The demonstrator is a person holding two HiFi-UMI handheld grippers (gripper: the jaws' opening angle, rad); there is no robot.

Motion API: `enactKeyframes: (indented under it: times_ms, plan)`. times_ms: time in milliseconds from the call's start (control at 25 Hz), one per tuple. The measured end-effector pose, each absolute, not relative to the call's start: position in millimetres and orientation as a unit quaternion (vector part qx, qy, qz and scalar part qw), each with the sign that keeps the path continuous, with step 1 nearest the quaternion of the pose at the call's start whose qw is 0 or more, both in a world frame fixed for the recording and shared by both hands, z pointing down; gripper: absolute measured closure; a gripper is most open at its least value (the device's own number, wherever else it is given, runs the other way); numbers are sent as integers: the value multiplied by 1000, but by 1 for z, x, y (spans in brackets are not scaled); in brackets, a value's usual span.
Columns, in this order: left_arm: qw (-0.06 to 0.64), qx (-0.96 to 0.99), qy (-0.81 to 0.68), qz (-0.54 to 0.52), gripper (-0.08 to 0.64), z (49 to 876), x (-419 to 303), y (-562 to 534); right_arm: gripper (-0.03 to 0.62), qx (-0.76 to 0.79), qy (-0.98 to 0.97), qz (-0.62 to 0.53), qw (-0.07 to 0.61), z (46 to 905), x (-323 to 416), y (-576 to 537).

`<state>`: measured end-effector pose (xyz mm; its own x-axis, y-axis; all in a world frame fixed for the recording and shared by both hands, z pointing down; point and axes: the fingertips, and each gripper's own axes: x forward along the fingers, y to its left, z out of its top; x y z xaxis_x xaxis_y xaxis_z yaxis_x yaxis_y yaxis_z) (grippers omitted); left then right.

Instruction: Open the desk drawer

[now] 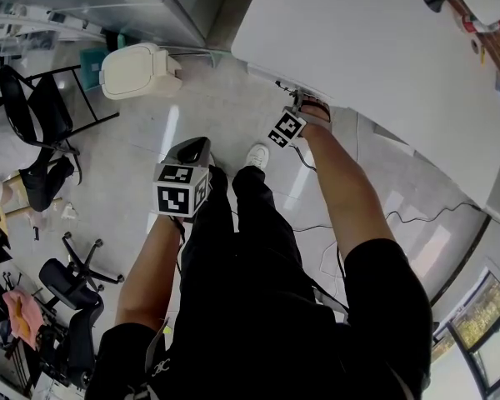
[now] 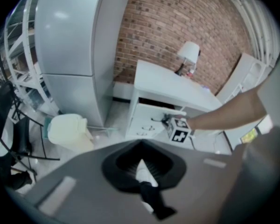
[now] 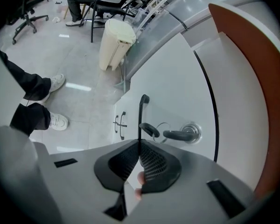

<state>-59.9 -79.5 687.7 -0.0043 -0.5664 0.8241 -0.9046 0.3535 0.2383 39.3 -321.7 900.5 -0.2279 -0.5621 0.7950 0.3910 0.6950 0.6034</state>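
A white desk stands at the upper right, with its stack of drawers facing me. In the right gripper view the top drawer front fills the frame, with a thin black handle and a key in its lock. My right gripper is shut on the lower end of that handle. From the left gripper view it shows at the top drawer, with a dark gap above the drawer front. My left gripper hangs shut and empty over my left leg, well away from the desk.
A cream lidded bin sits on the floor left of the desk, beside a tall grey cabinet. Black chairs stand at the left. A lamp is on the desk. A cable lies on the floor. Two lower drawer handles show.
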Motion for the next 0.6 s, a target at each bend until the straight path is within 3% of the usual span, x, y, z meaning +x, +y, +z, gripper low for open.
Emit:
enactKeyframes:
  times_ms: [600]
  plan:
    - [444, 555, -678, 187, 561, 677, -59, -81, 583, 56, -690, -377, 616, 903, 73, -250]
